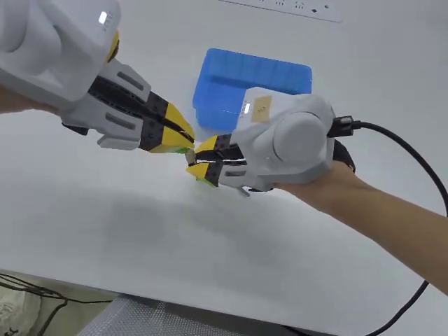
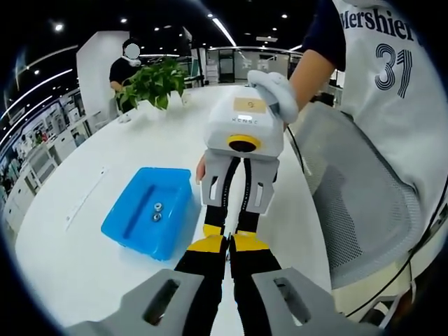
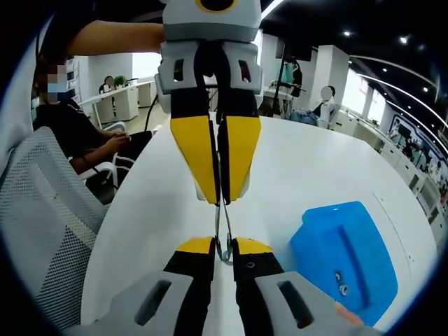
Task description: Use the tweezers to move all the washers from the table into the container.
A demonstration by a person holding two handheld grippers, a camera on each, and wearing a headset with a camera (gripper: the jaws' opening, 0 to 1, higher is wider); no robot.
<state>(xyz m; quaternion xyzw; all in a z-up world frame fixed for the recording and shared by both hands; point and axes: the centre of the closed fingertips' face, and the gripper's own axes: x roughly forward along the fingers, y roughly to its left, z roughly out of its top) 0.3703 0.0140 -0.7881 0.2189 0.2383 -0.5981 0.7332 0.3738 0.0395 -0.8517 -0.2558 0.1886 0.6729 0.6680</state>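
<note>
Thin metal tweezers [image 3: 222,225] span the short gap between the two grippers, which meet tip to tip above the white table [image 1: 140,231]. My left gripper [image 1: 183,138] comes in from the upper left, its yellow jaws shut on one end of the tweezers [image 1: 190,155]. My right gripper [image 3: 224,246] holds the other end, its jaws closed to a narrow slit around it. Just behind the grippers stands the blue container [image 1: 252,84]. Two washers [image 2: 157,211] lie inside it.
A black cable [image 1: 413,175] trails from the right gripper along the person's forearm. A power strip [image 1: 287,7] lies at the table's far edge. The table's near edge runs along the bottom of the head view. A mesh office chair [image 2: 350,189] stands beside the table.
</note>
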